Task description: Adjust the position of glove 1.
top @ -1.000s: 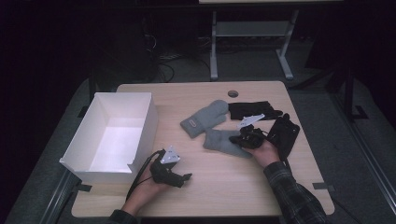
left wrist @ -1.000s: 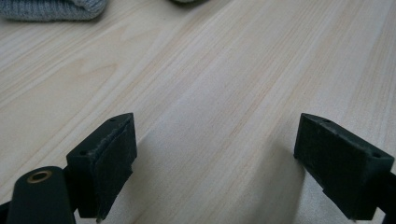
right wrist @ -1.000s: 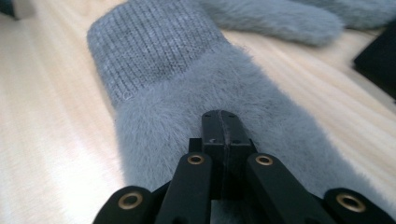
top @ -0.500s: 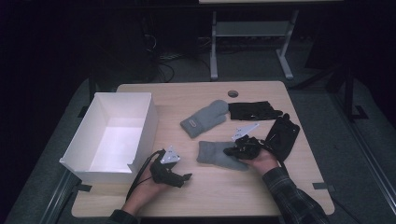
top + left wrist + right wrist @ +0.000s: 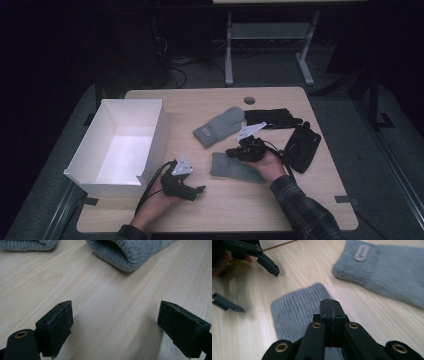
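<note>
Right gripper (image 5: pixel 329 305) jaws pressed together, nothing visibly between them, riding over the near mitten (image 5: pixel 236 168), which lies on the table right of the box (image 5: pixel 150 131); left gripper (image 5: pixel 113 325) spread wide and empty on bare wood between box and mitten. Risk: closed jaws just shove or bunch the knit instead of gripping. It could slide toward the far mitten (image 5: pixel 220 127), away from the box.

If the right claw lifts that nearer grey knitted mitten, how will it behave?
The nearer grey mitten looks like soft ribbed knit, so it will probably droop. It lies flat, unlikely to roll. It seems light, and may drag across the table if pushed.
</note>
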`<state>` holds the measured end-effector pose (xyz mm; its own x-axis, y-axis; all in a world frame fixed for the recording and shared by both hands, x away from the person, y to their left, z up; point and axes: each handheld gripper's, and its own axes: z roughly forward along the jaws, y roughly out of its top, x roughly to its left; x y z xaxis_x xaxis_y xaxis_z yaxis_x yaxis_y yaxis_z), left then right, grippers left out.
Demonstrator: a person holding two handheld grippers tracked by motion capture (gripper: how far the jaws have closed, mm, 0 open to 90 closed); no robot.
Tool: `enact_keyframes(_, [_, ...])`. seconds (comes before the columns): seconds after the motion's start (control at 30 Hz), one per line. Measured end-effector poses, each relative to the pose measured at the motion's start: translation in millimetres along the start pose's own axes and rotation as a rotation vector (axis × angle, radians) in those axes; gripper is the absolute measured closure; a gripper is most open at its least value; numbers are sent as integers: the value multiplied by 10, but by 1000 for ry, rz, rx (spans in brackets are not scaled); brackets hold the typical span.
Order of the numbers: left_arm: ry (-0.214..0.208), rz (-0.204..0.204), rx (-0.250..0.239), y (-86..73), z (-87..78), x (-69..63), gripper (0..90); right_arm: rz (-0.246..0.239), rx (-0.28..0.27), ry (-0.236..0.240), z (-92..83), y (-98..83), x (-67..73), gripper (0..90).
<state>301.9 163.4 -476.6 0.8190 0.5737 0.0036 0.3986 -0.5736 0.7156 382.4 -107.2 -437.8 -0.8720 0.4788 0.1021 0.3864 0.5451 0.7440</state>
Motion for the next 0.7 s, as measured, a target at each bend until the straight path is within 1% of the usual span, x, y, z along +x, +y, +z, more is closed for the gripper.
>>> enact_keyframes(0.03, [1, 4, 3, 0, -2, 3, 124, -12, 28, -4, 100, 36, 41, 900])
enact_keyframes(0.07, [1, 4, 3, 0, -2, 3, 124, -12, 28, -4, 100, 36, 41, 900])
enact_keyframes(0.1, [0, 1, 1, 0, 0, 0, 124, -24, 41, 11, 190, 43, 60, 900])
enact_keyframes(0.13, [0, 1, 1, 0, 0, 0, 124, -38, 44, 20, 223, 42, 67, 900])
enact_keyframes(0.17, [0, 0, 0, 0, 0, -1, 124, -36, 45, 33, 247, 44, 88, 900])
enact_keyframes(0.2, [1, 3, 3, 0, -2, 2, 124, -36, 45, 33, 247, 44, 88, 900])
enact_keyframes(0.3, [1, 3, 3, 0, -2, 2, 124, -49, 45, 61, 279, 59, 151, 900])
enact_keyframes(0.33, [1, 4, 3, 0, -1, 2, 124, -66, 45, 73, 283, 62, 162, 900])
enact_keyframes(0.37, [1, 4, 3, 0, -2, 2, 124, -75, 42, 108, 294, 67, 199, 900])
enact_keyframes(0.4, [2, 7, 3, 1, -2, 4, 124, -75, 42, 108, 294, 67, 199, 900])
enact_keyframes(0.47, [3, 10, 4, 1, -3, 7, 124, -92, 44, 135, 306, 74, 255, 900])
enact_keyframes(0.5, [3, 11, 4, 1, -3, 7, 124, -111, 49, 161, 318, 87, 311, 900])
enact_keyframes(0.53, [3, 11, 4, 1, -3, 7, 124, -111, 49, 161, 318, 87, 311, 900])
enact_keyframes(0.6, [3, 11, 4, 1, -3, 7, 124, -126, 55, 204, 328, 97, 361, 900])
enact_keyframes(0.67, [3, 10, 3, 1, -2, 7, 124, -155, 60, 220, 336, 102, 398, 900])
enact_keyframes(0.7, [3, 10, 3, 1, -2, 6, 124, -148, 66, 228, 330, 104, 422, 900])
